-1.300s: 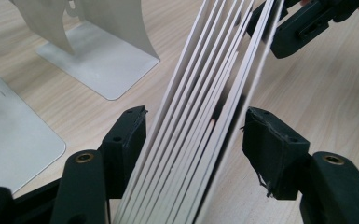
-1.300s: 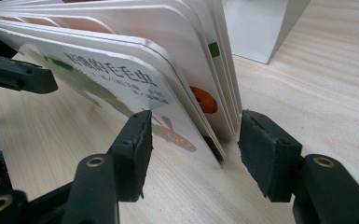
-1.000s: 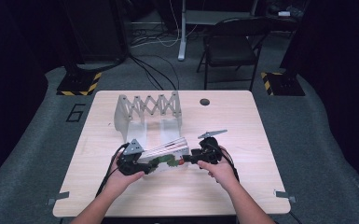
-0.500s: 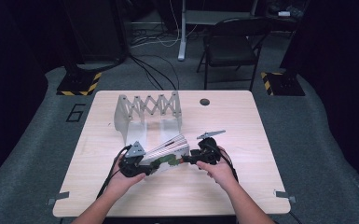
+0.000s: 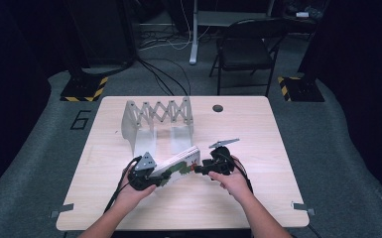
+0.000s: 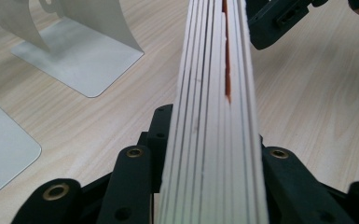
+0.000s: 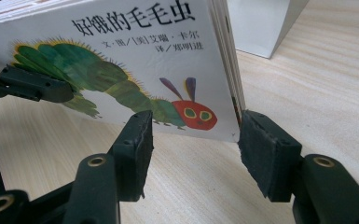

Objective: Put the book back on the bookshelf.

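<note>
A white board book (image 5: pixel 178 166) with a green caterpillar on its cover stands tilted on edge above the wooden table (image 5: pixel 278 148), held between both hands. My left gripper (image 5: pixel 161 177) has just been closing on the book's near-left end. In the left gripper view its jaws press both sides of the page block (image 6: pixel 214 116), with the left gripper (image 6: pixel 212 154) shut on it. My right gripper (image 5: pixel 198 168) holds the opposite end. In the right gripper view the right gripper (image 7: pixel 191 140) has one pad on the cover (image 7: pixel 121 60) and the other at the book's corner.
A grey metal expanding book rack (image 5: pixel 156 116) stands behind the book, and its curved end plates (image 6: pixel 74 51) lie close on the left. A round cable hole (image 5: pixel 218 107) marks the far table edge. A folding chair (image 5: pixel 248 49) and cables sit on the floor beyond.
The left gripper's jaws have closed onto the book's left end. The book and the right gripper have kept their place.
</note>
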A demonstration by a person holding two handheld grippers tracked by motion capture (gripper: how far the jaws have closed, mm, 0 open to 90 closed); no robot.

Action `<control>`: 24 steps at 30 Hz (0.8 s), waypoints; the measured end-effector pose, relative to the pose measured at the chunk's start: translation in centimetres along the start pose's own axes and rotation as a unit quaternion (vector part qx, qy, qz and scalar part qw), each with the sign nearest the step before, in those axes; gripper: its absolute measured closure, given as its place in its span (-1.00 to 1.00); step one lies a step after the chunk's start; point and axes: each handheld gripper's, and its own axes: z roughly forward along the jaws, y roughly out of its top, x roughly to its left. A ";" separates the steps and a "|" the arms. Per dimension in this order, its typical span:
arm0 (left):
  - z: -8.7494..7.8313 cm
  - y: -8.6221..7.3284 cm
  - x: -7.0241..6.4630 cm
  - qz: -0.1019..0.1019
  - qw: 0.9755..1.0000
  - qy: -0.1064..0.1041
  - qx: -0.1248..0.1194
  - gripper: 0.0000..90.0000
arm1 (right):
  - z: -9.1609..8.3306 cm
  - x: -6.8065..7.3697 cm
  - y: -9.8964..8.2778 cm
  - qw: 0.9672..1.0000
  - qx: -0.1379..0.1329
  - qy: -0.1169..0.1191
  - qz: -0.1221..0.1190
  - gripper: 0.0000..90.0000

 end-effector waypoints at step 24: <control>-0.4 0.2 -0.8 0.010 1.000 0.001 -0.007 0.68 | -0.1 -0.6 -0.2 1.000 0.001 -0.002 0.005 -0.01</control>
